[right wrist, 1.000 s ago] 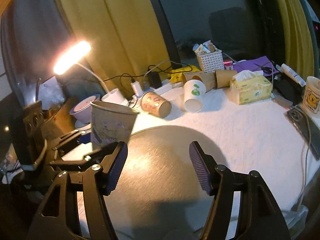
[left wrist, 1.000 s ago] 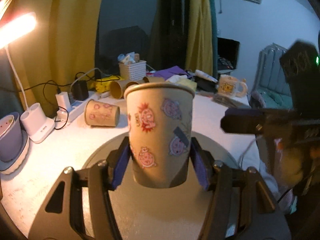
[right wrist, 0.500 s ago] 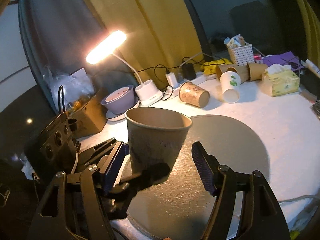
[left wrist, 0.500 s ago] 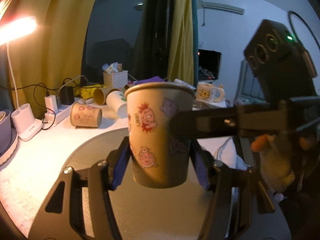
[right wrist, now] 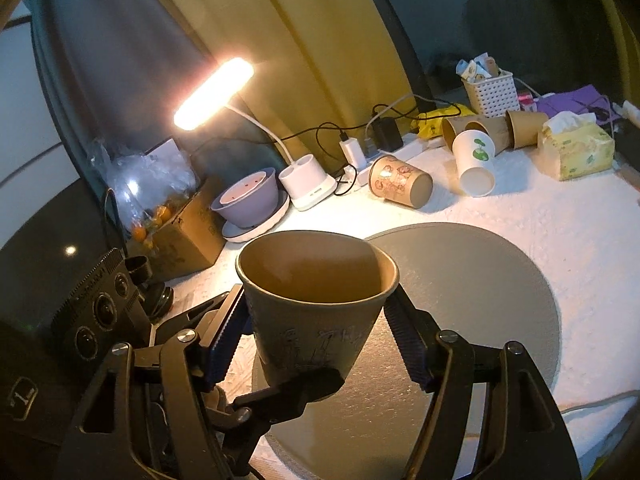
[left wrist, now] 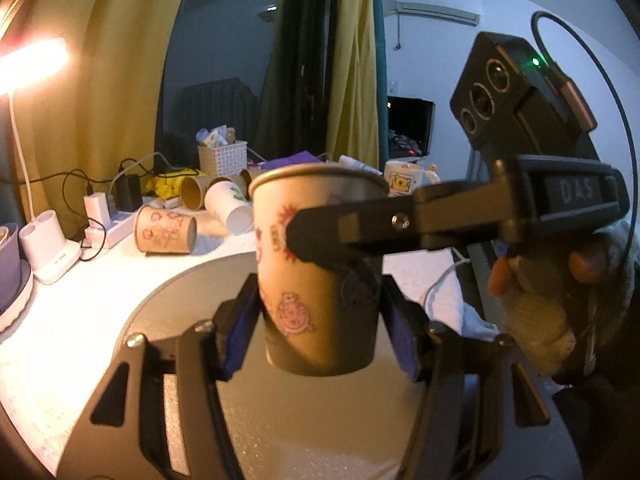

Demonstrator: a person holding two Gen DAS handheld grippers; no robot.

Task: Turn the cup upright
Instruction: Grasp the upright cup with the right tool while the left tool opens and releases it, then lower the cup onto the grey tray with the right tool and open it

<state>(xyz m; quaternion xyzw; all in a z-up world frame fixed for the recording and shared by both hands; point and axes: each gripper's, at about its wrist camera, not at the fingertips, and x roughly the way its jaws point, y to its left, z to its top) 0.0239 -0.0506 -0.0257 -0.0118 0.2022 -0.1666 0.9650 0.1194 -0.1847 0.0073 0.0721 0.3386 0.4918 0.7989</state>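
Cup: paper cup [left wrist: 316, 280], tapered, cartoon stickers on its wall, mouth up, held in the air above the round grey mat [right wrist: 480, 280].
Left gripper [left wrist: 320, 324]: blue ribbed pads pressed on the cup's lower wall, gripping it.
Right gripper [right wrist: 316, 344]: jaws spread either side of the cup's upper wall; contact cannot be told.
Desk [right wrist: 560, 216]: white textured cover; at its back edge, a stickered paper cup [right wrist: 400, 182] and a white cup [right wrist: 474, 162] lie on their sides.
Lamp [right wrist: 214, 94]: lit bar, bent white neck.
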